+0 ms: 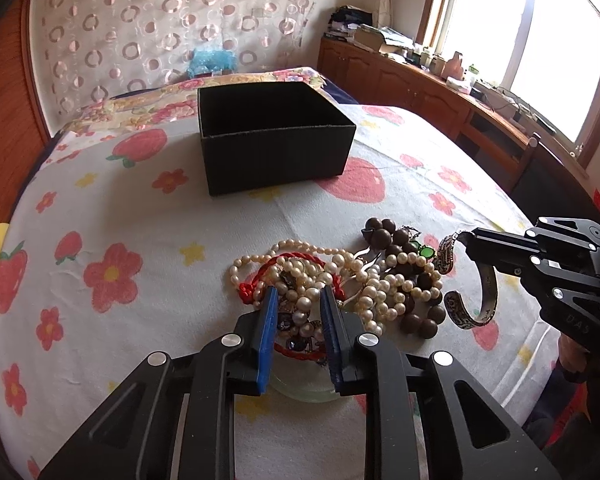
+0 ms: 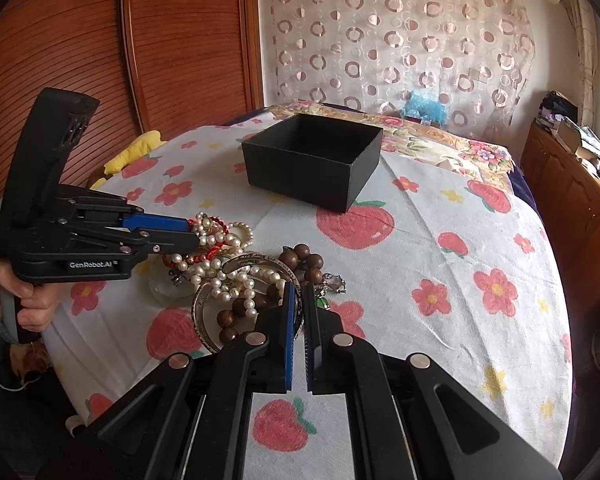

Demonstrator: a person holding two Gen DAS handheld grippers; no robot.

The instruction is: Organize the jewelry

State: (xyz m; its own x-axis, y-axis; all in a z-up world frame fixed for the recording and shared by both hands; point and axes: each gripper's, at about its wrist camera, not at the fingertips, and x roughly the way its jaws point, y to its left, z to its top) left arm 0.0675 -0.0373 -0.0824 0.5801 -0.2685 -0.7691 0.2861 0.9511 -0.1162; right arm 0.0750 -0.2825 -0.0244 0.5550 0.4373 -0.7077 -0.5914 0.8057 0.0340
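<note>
The box (image 1: 274, 136) sits on the bedspread (image 1: 140, 208), behind the jewelry heap (image 1: 340, 280); a cuff bracelet (image 1: 476, 300) lies at the heap's right.
</note>
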